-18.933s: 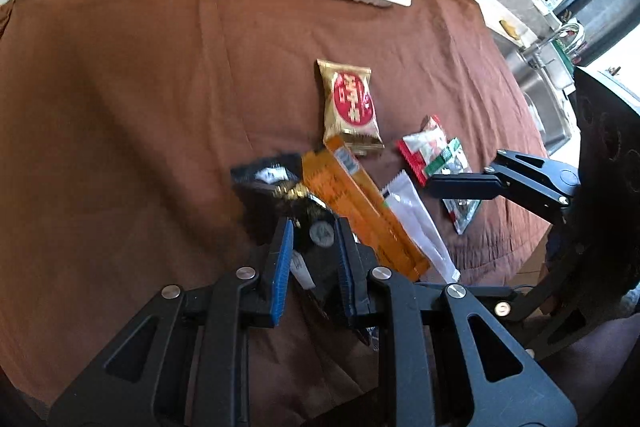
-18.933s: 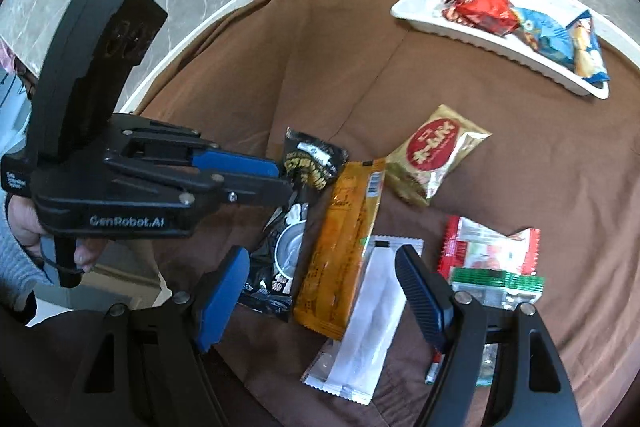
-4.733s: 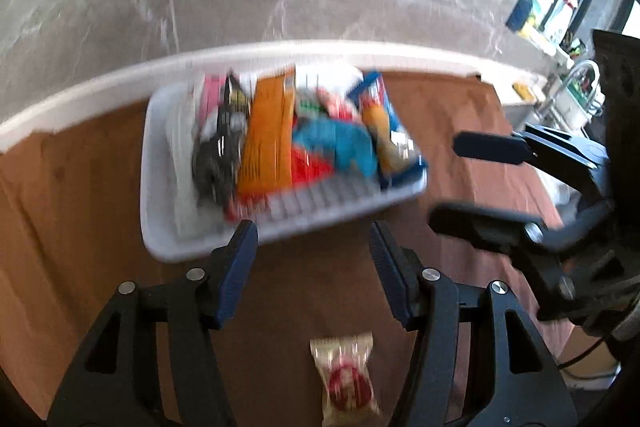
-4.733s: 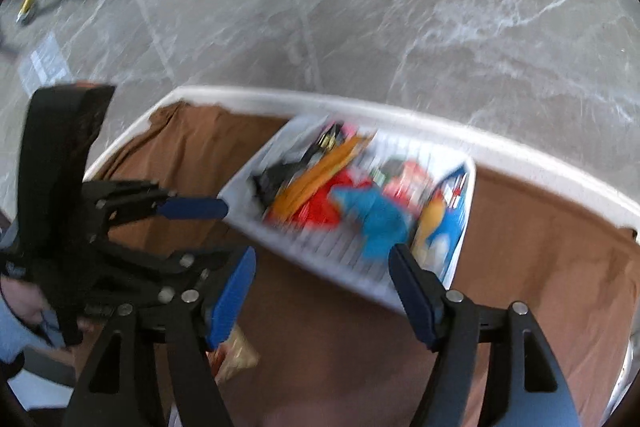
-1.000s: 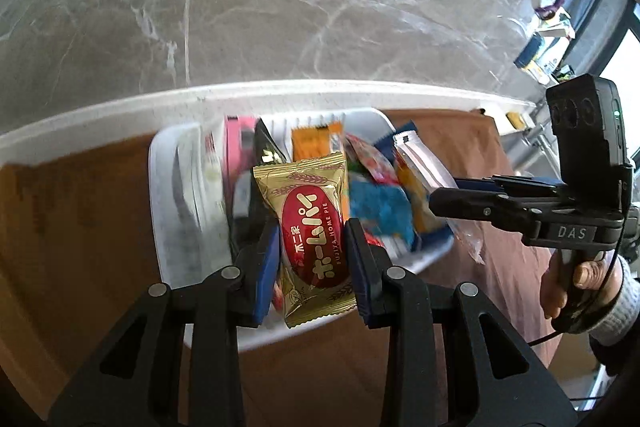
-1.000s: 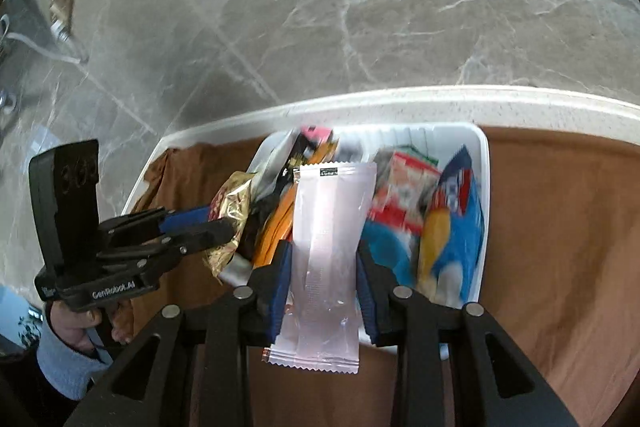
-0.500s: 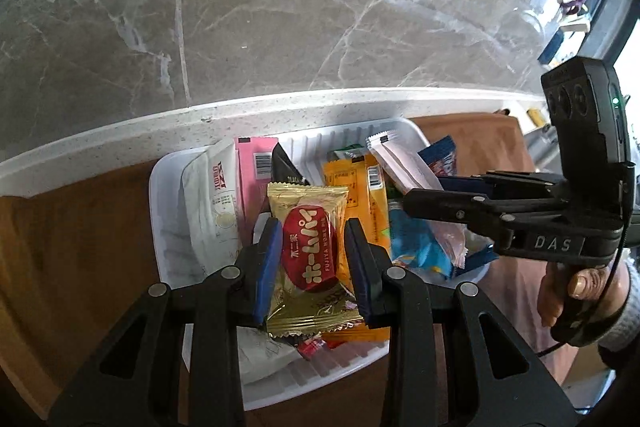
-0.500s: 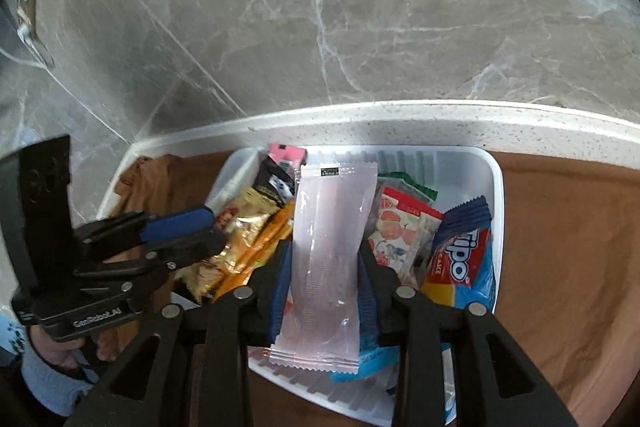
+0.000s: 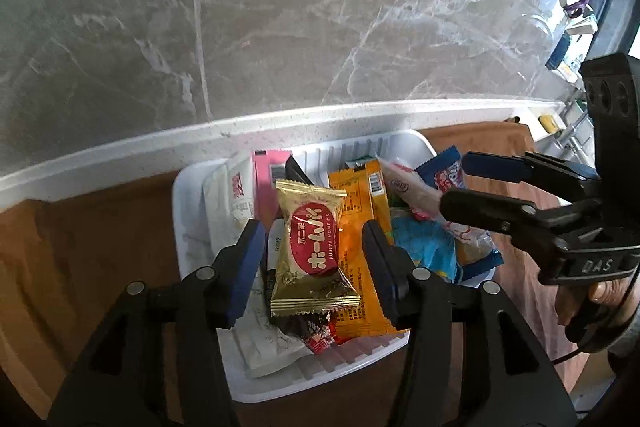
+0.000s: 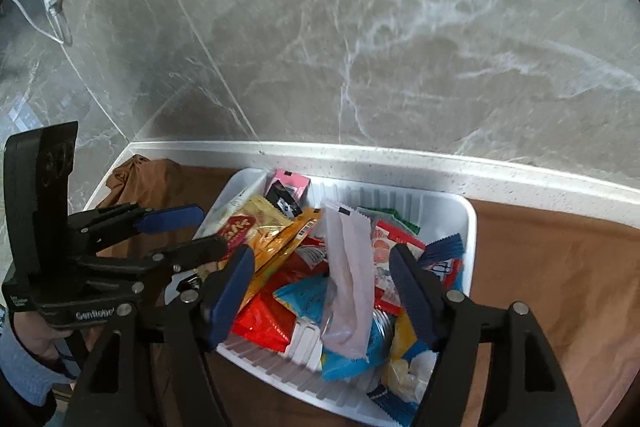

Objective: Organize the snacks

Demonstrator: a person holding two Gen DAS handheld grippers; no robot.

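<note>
Item: white tray (image 9: 192,195), ribbed floor, set on brown cloth (image 9: 100,247) against a pale counter edge (image 9: 120,155); holds the gathered snacks in a loose overlapping heap

Contents, left wrist view: gold wrapper with red oval label (image 9: 312,251) lying on top of the heap, between the spread fingers of the left gripper (image 9: 316,263); orange packet (image 9: 360,211) under and beside it; pink box (image 9: 266,187); white paper packet (image 9: 232,203) along the tray's left side; blue packet (image 9: 444,175) at the right end

Contents, right wrist view: pale translucent sachet (image 10: 348,275) lying lengthwise over red, blue and yellow wrappers, between the fingers of the right gripper (image 10: 320,287)

Left gripper: jaws wide apart, pads clear of the gold wrapper on both sides, holding nothing

Right gripper: jaws likewise wide, gaps showing either side of the sachet, holding nothing

Step in hand, as judged: release and withdrawal after depositing both items

Handling notes: lift each gripper straight up and back, jaws kept wide, so a pad does not snag a crimped wrapper edge and drag it over the low rim; the two grippers sit near each other above the tray, so draw them apart outward, not across; the heap is slippery foil on foil, so avoid nudging it
</note>
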